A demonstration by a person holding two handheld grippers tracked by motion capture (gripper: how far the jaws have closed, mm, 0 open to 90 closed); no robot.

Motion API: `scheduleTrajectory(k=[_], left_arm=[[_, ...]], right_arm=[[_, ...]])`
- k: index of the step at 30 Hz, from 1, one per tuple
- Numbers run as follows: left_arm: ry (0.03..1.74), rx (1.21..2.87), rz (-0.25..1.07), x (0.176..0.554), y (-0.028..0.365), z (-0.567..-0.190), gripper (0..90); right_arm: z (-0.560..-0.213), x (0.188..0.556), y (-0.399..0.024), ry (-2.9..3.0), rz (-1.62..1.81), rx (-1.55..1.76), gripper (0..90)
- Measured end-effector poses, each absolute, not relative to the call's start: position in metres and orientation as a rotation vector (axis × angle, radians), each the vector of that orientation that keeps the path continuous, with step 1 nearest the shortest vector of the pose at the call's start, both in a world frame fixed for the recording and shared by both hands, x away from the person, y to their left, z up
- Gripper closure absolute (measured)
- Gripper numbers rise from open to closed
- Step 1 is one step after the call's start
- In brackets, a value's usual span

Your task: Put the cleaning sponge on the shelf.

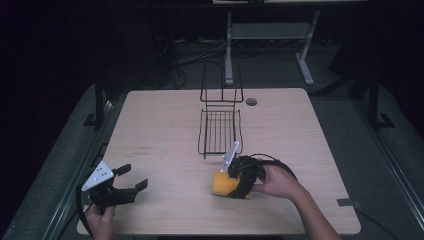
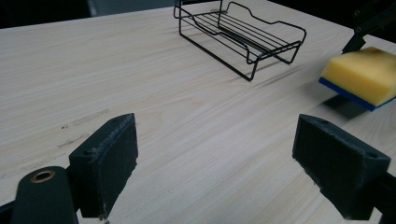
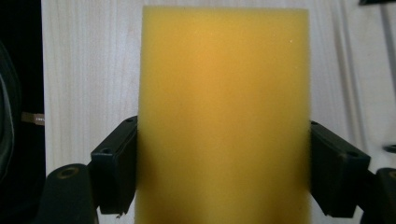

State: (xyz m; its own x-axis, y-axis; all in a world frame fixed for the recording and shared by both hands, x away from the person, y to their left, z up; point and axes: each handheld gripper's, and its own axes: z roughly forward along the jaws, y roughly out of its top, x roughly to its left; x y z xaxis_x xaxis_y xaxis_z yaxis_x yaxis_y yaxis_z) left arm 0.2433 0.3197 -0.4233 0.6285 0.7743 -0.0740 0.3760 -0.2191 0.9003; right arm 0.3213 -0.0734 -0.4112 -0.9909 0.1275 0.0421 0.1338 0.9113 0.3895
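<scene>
Yellow sponge [image 1: 224, 184] clamped between right tongs [image 1: 239, 181] near desk's [image 1: 165, 150] front edge, left tongs [image 1: 131, 181] spread apart, well clear, black wire rack [image 1: 220, 131] mid-desk, dark room beyond.

Lab: bare test table [image 1: 165, 150], floor cables [image 1: 200, 52]

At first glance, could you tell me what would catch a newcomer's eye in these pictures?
The yellow sponge with its blue underside stands out most, clamped between the jaws of the right tongs near the front of the pale wooden table. Behind it, mid-table, sits an empty black wire rack. At the front left corner, the left tongs are held wide open with nothing between them.
</scene>
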Motion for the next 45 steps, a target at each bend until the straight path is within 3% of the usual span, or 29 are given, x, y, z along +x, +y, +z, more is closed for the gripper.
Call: scheduleTrajectory(k=[45], left_arm=[[0.92, 1.857, 0.508, 0.243, 0.318, -0.424, 13.4]], right_arm=[[-0.388, 0.377, -0.064, -3.014, -0.601, -0.238, 22.0]])
